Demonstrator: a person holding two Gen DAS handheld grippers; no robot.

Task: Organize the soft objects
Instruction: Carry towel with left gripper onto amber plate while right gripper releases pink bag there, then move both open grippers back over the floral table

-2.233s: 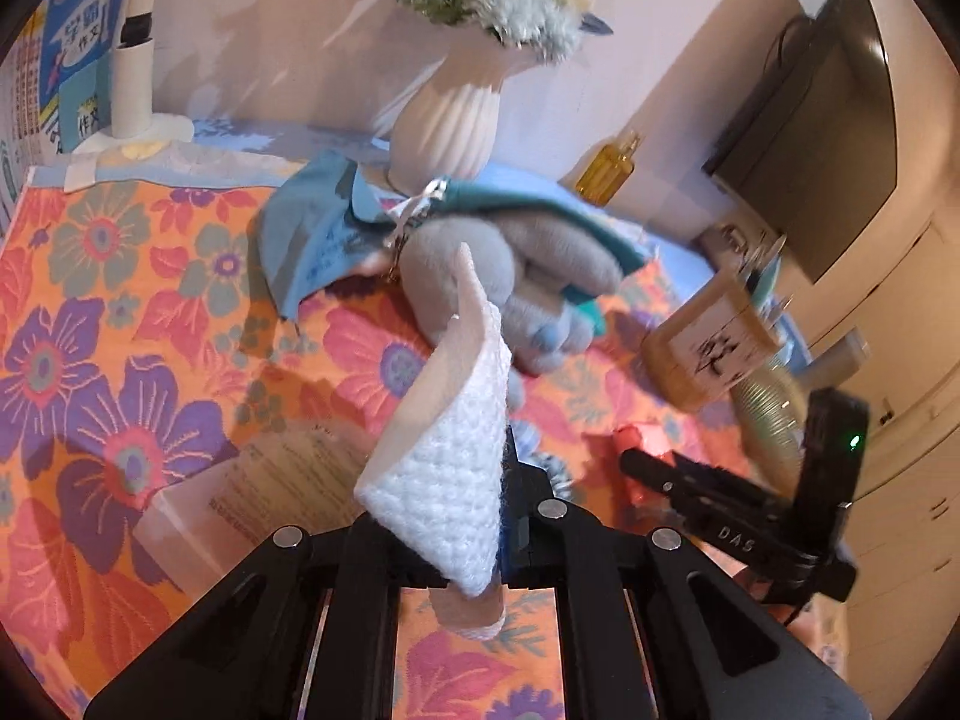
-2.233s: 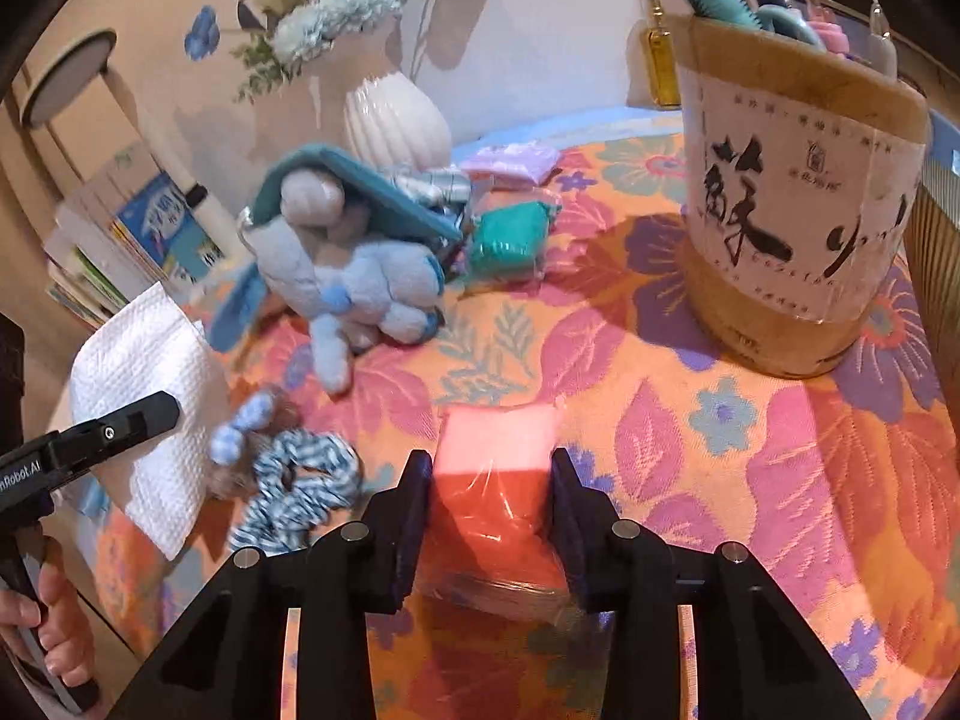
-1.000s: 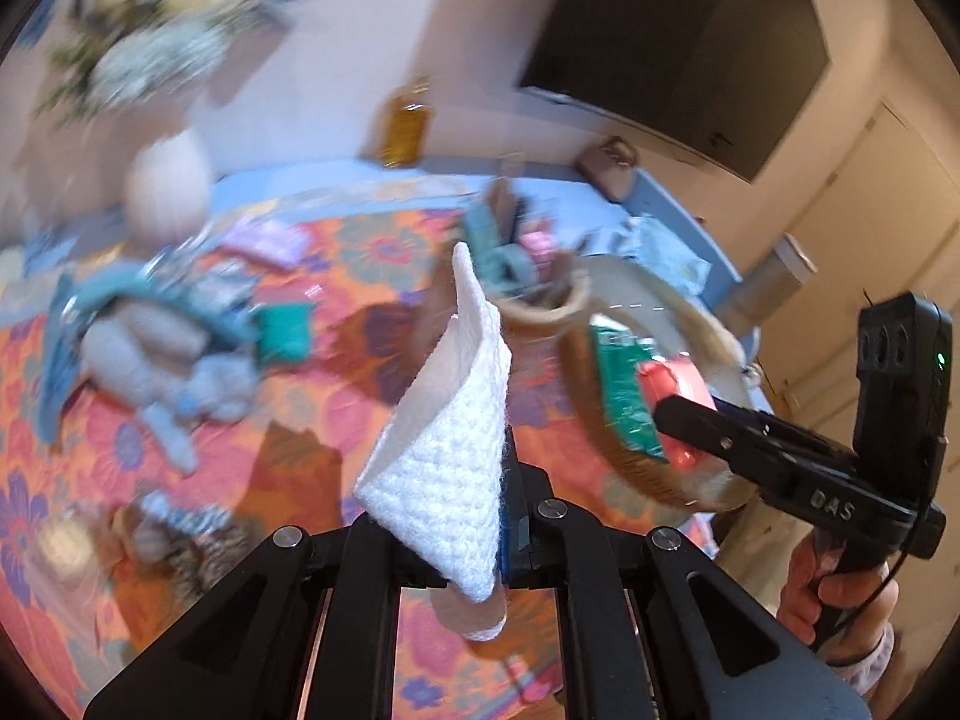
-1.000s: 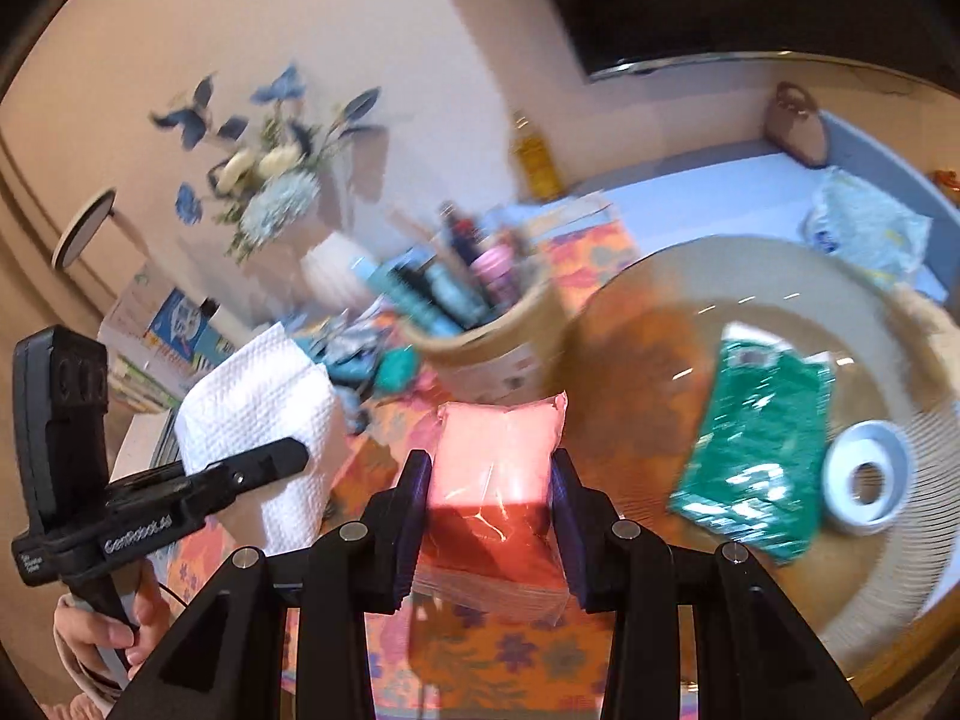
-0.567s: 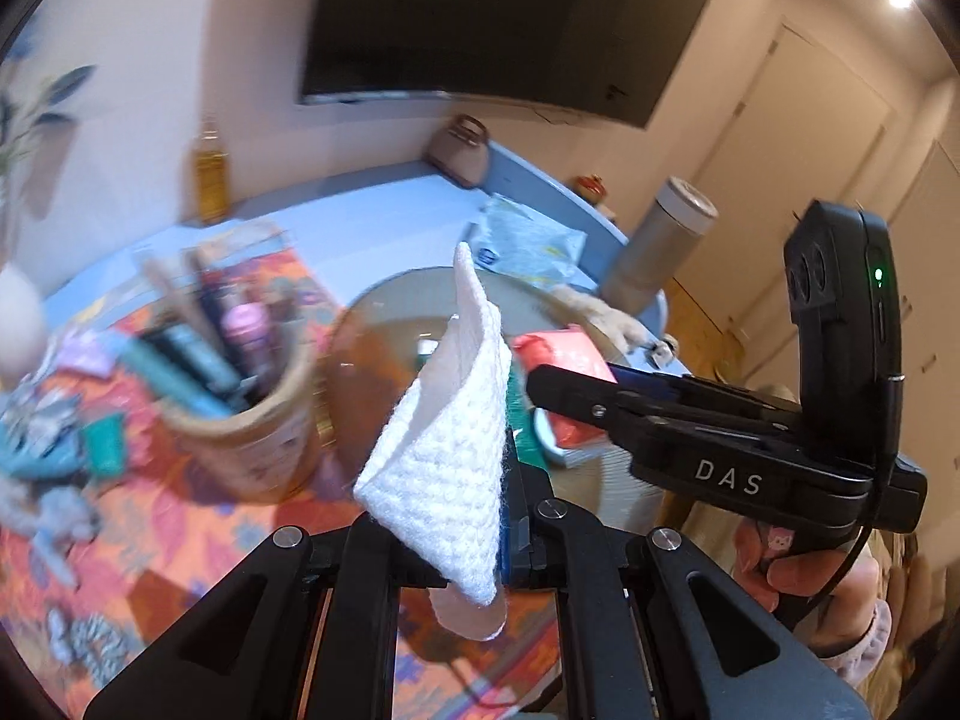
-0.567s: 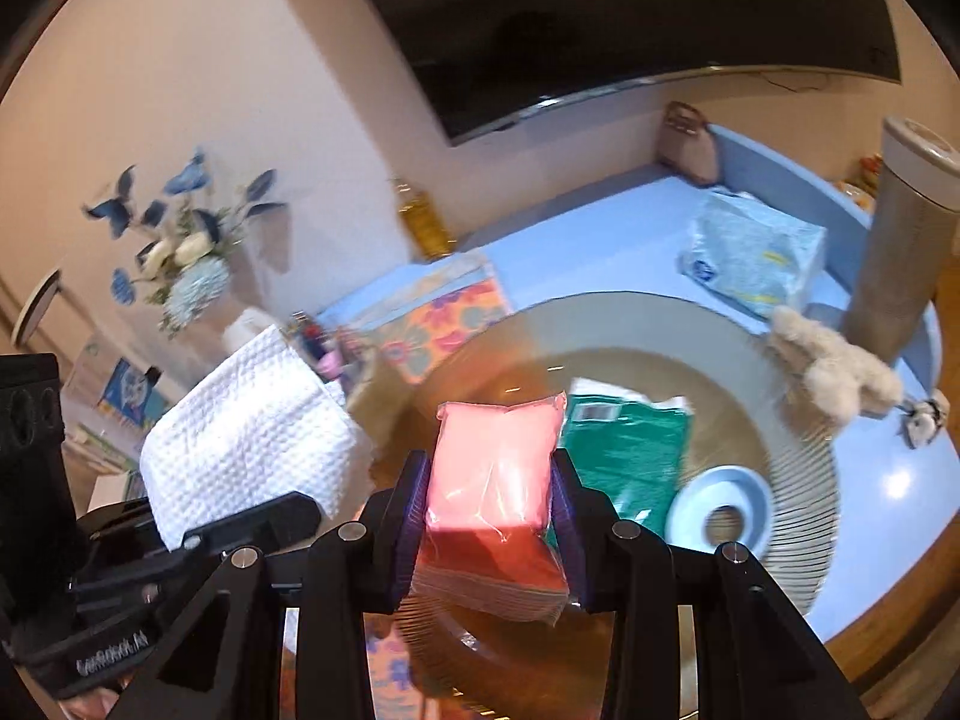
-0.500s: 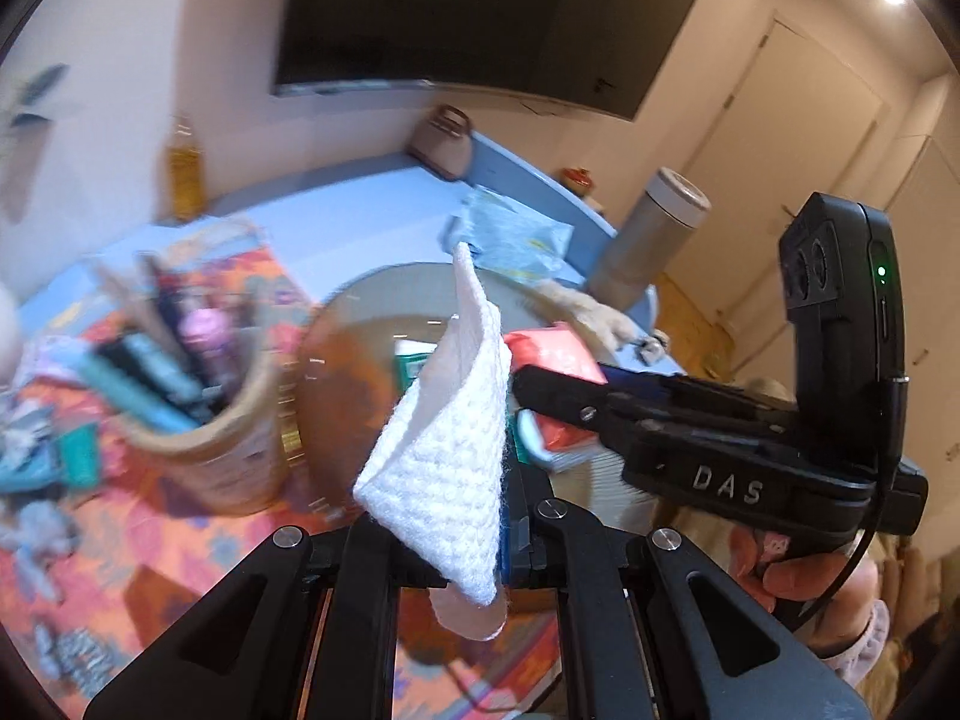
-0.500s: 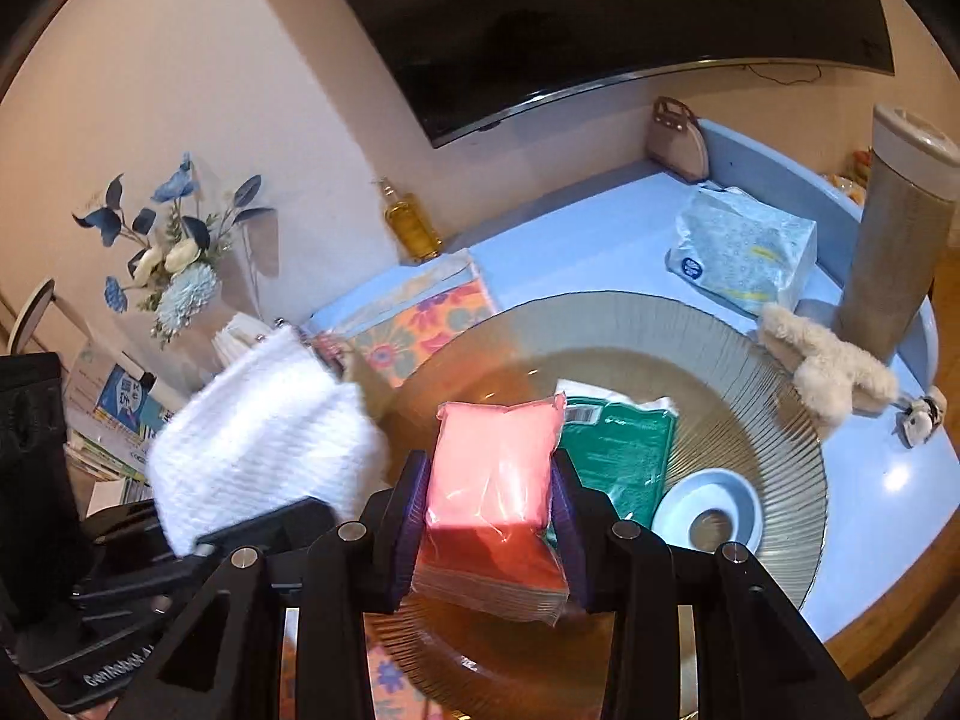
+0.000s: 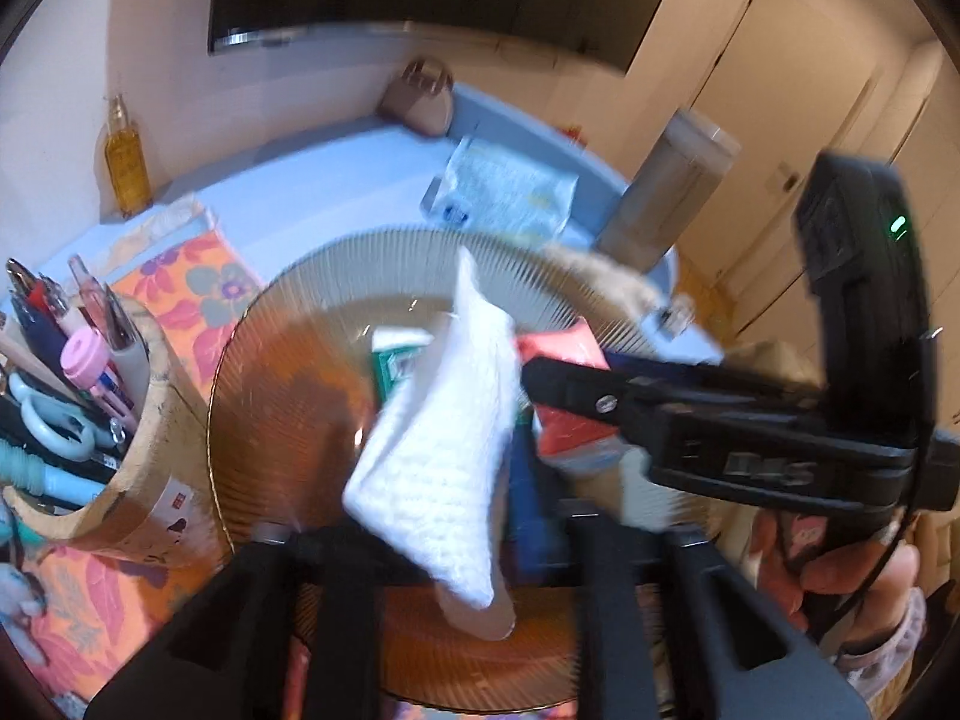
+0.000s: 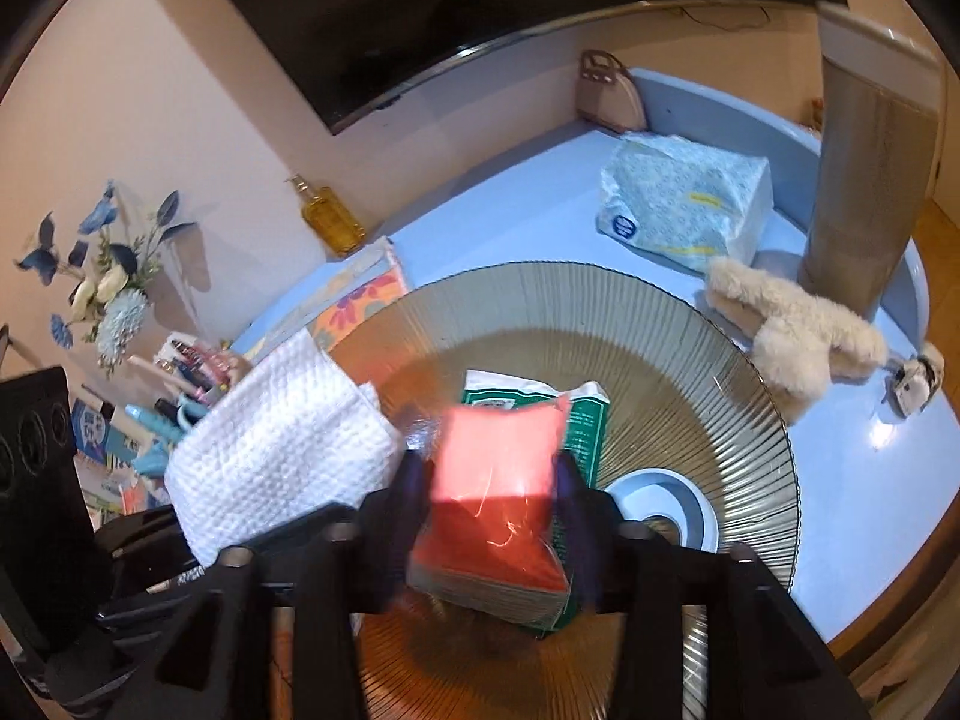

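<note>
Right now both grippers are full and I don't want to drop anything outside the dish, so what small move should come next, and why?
Probably lower the right gripper a little and open it. Its red packet already hangs over the ribbed glass dish, just above the green packet lying inside. The left gripper holds the white cloth close beside it, so releasing one at a time seems safer.

Change record. Both grippers travelled from the orange floral cloth to above the ribbed glass plate point(image 10: 708, 360). Left gripper point(image 9: 450, 540): carried the white quilted cloth point(image 9: 444, 438) away from the grey plush toy and vase, over the plate's near rim. Right gripper point(image 10: 492, 486): lifted the pink packet point(image 10: 495, 450) off the floral cloth, over the green packet point(image 10: 585, 420) (plate centre).
</note>
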